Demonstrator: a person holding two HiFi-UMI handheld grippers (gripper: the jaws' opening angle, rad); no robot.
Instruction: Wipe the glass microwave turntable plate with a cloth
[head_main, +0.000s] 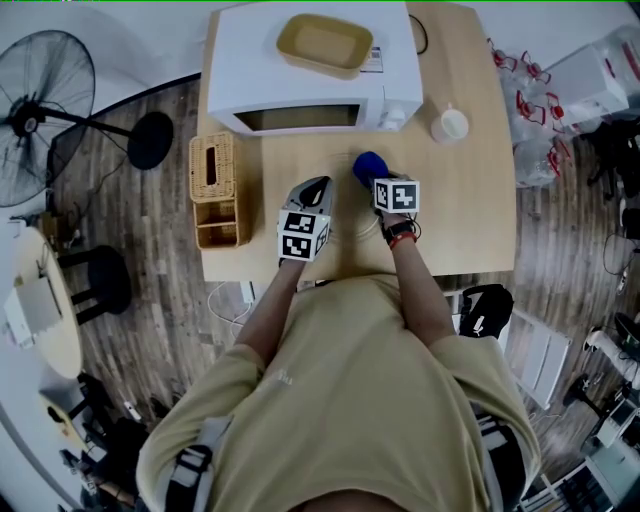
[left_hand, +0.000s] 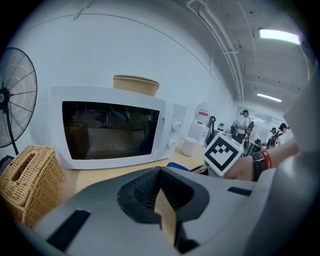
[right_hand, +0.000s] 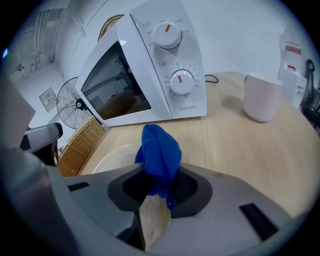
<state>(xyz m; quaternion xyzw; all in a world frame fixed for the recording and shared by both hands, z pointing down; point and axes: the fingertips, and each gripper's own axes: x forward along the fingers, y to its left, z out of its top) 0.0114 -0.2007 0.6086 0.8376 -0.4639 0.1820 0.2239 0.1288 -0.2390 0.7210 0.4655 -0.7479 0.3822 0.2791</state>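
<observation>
Near the plate (right_hand: 112, 155), right gripper (right_hand: 159, 190) grips cloth (right_hand: 159, 152)

Left forearm (head_main: 262, 310) and right forearm (head_main: 422, 295) reach forward side by side, both bare. Left gripper (head_main: 312, 190) — jaws pressed together, nothing between them. Right gripper (right_hand: 157, 192) — jaws clamped on a blue cloth (right_hand: 159, 152) that bunches up past the tips. Right wrist (head_main: 401, 236) carries black and red bands. The grippers sit near each other, not touching.

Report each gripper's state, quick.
Left gripper: closed, nothing between its jaws.
Right gripper: closed on the blue cloth.
</observation>
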